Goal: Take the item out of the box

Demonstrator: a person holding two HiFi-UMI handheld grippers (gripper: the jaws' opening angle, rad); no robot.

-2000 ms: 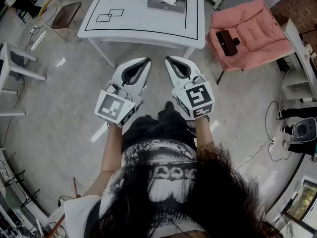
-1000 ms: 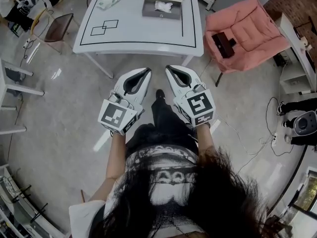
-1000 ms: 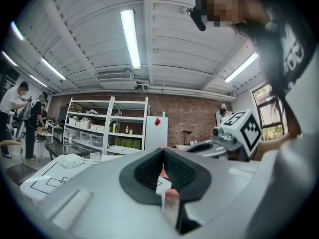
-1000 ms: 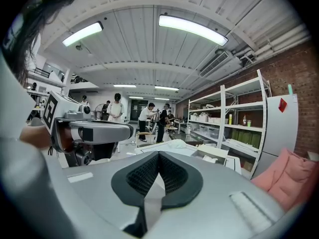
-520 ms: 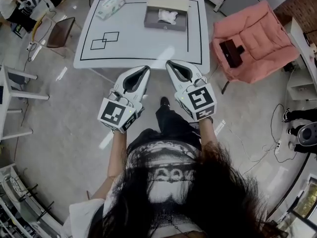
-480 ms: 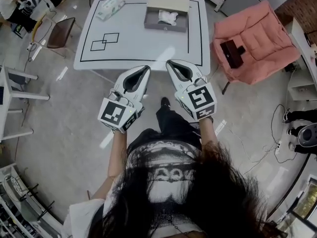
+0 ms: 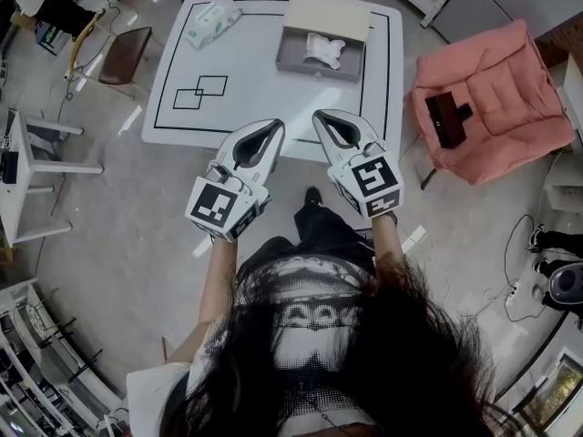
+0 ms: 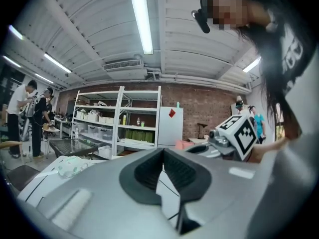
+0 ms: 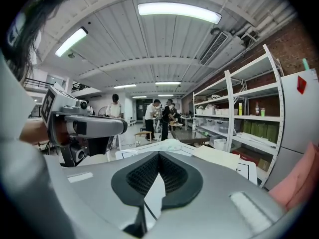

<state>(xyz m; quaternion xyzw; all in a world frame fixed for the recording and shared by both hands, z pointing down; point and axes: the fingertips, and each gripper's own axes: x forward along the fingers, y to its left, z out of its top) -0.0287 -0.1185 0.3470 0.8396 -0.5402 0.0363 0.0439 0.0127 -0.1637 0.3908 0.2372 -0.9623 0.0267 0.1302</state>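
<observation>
Left tongs (image 7: 273, 127) and right tongs (image 7: 321, 116) are both closed and empty, near the worktop's (image 7: 246, 80) front edge. Farther back, the open box (image 7: 301, 63) holds a crumpled white wad (image 7: 325, 48). It looks light and soft, so pinch a raised fold.

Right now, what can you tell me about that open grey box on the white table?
The shallow rectangular grey box stands open and level on the far right part of the white table, inside the table's black border line. It looks like stiff card. Its pale beige lid is swung back on the far side. A crumpled white item lies inside, near the middle. Only the table and that item touch the box.
</observation>
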